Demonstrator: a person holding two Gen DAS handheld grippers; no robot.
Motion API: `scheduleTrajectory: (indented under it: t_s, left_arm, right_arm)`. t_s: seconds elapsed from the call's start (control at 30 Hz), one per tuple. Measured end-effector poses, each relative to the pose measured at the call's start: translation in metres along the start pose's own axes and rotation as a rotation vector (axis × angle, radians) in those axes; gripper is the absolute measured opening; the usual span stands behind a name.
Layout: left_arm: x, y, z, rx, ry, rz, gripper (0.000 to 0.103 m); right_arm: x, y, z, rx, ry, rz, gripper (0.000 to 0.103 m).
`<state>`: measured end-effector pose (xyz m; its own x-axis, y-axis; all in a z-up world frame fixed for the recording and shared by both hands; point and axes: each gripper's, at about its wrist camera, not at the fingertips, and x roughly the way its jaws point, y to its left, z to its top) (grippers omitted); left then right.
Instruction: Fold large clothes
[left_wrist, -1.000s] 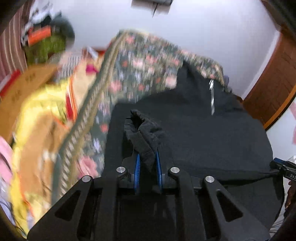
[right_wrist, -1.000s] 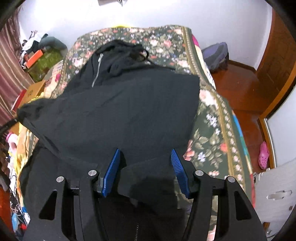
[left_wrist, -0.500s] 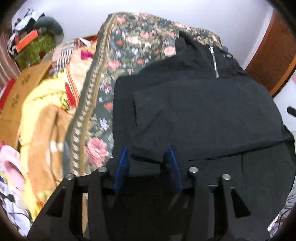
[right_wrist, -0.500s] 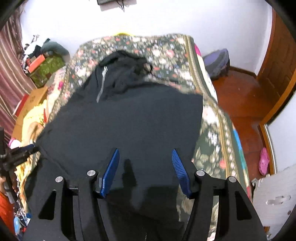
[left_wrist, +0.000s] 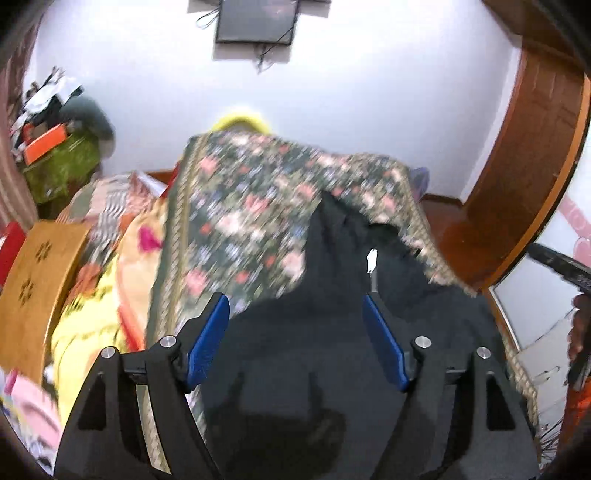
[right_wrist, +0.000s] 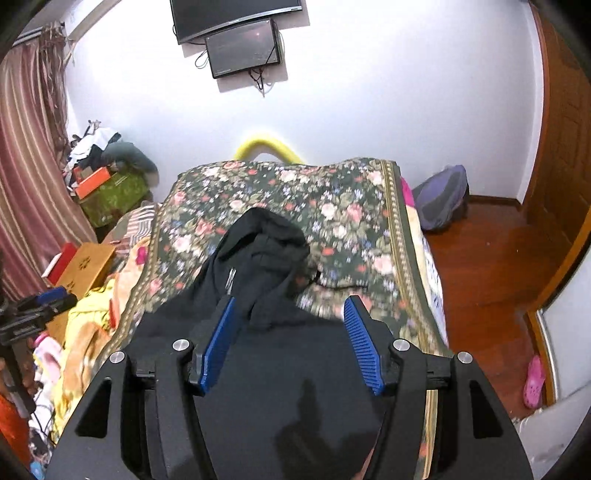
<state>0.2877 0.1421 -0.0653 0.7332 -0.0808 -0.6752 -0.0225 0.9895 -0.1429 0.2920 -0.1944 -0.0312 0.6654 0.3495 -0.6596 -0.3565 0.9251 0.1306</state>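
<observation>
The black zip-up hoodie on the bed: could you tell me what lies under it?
The black zip-up hoodie lies on a dark floral bedspread; whatever is beneath its body is covered.

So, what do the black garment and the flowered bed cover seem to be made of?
Black garment: probably soft, matte knit such as fleece or cotton; it slumps in thick folds without shine and has a metal-looking zipper. Flowered bed cover: seemingly printed woven cloth, matte, with a patterned border.

A cluttered bedroom with a flowered bedspread (right_wrist: 295, 199) over the bed.
Two dark screens (right_wrist: 240, 37) hang on the white wall, striped curtains (right_wrist: 26, 166) at left, a purple bag (right_wrist: 441, 199) on the wooden floor (right_wrist: 487, 266), a pink shoe (right_wrist: 535, 380) near the door.
</observation>
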Motion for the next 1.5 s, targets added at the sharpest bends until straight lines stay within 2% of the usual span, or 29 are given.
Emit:
scheduleTrajectory:
  t_s: [0.07,0.13,0.33,0.6,0.7,0.77,0.83,0.87,0.9,0.93,0.97,1.03,1.17,1.37,1.5]
  left_arm:
    - [0.014,-0.013,0.016,0.027,-0.02,0.002,0.082]
    - [0.033,-0.025,0.028,0.053,-0.026,0.007,0.082]
    - [0.113,-0.044,0.047,0.098,0.035,0.036,0.082]
    - [0.213,-0.036,0.05,0.025,0.13,0.019,0.08]
    - [0.242,-0.033,0.045,-0.028,0.135,0.045,0.073]
    - [0.262,-0.033,0.039,-0.047,0.172,0.016,0.058]
    - [0.272,-0.035,0.033,-0.043,0.182,0.006,0.048]
    - [0.272,-0.037,0.032,-0.032,0.175,0.009,0.042]
    - [0.271,-0.04,0.031,-0.007,0.173,0.005,0.036]
    - [0.269,-0.043,0.03,0.012,0.177,0.004,0.022]
    - [0.265,-0.049,0.03,0.052,0.178,0.025,0.016]
    - [0.258,-0.054,0.031,0.085,0.177,0.053,0.014]
    - [0.219,-0.056,0.035,0.087,0.159,0.023,0.013]
    - [0.142,-0.066,0.03,0.135,0.11,-0.011,0.013]
    - [0.09,-0.072,0.017,0.154,0.076,-0.026,0.011]
  right_arm:
    - [0.02,-0.004,0.014,0.01,0.019,0.012,0.056]
    - [0.035,-0.009,0.022,0.024,0.031,0.02,0.056]
    - [0.104,-0.032,0.04,0.114,0.131,0.057,0.056]
    - [0.212,-0.056,0.046,0.22,0.296,0.066,0.056]
    - [0.25,-0.061,0.041,0.286,0.366,0.082,0.056]
    - [0.275,-0.06,0.033,0.327,0.418,0.092,0.056]
    - [0.288,-0.058,0.026,0.357,0.449,0.122,0.055]
    - [0.291,-0.058,0.021,0.377,0.449,0.136,0.047]
    - [0.29,-0.058,0.019,0.389,0.444,0.155,0.04]
    - [0.288,-0.058,0.018,0.405,0.443,0.186,0.024]
    - [0.283,-0.059,0.019,0.417,0.44,0.181,0.02]
    - [0.267,-0.059,0.022,0.424,0.416,0.187,0.013]
    - [0.221,-0.054,0.029,0.393,0.353,0.222,0.011]
    - [0.133,-0.013,0.032,0.165,0.246,0.222,0.011]
    - [0.082,0.014,0.02,0.069,0.196,0.234,0.011]
